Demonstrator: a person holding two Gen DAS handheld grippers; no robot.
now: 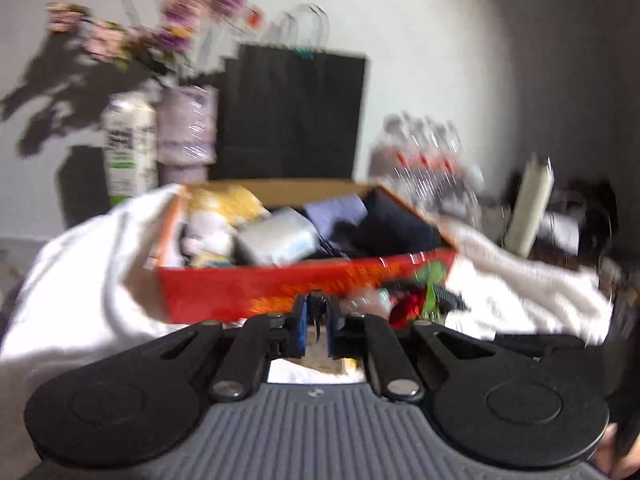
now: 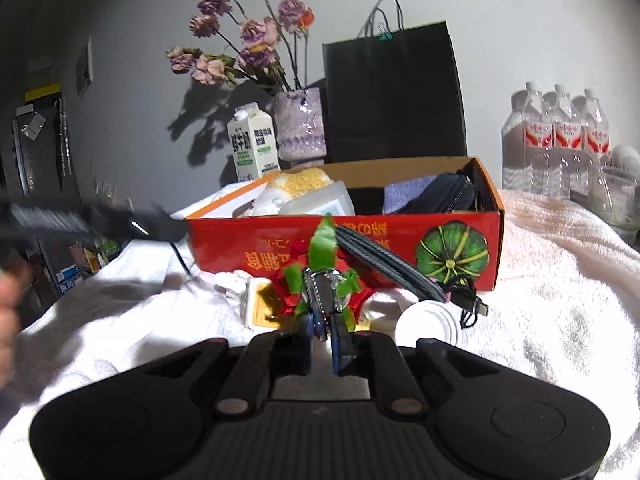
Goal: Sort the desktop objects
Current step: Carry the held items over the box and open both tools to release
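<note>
A red cardboard box (image 2: pixel 344 252) with a green pumpkin print stands on a white towel and holds a sponge, a plastic container, a purple cloth and a black pouch. My right gripper (image 2: pixel 322 320) is shut on a red and green ornament with a metal keyring (image 2: pixel 320 276), just in front of the box. A black braided cable (image 2: pixel 404 272), a white lid (image 2: pixel 426 320) and a small yellow packet (image 2: pixel 262 312) lie beside it. My left gripper (image 1: pixel 316 320) is nearly shut with nothing clear between its blue pads, in front of the box (image 1: pixel 304 284). That view is blurred.
A milk carton (image 2: pixel 254 148), a vase of dried flowers (image 2: pixel 300 124), a black paper bag (image 2: pixel 394 88) and several water bottles (image 2: pixel 560 140) stand behind the box. The white towel (image 2: pixel 560 280) covers the surface. The left gripper shows as a dark blur at the left (image 2: pixel 80 216).
</note>
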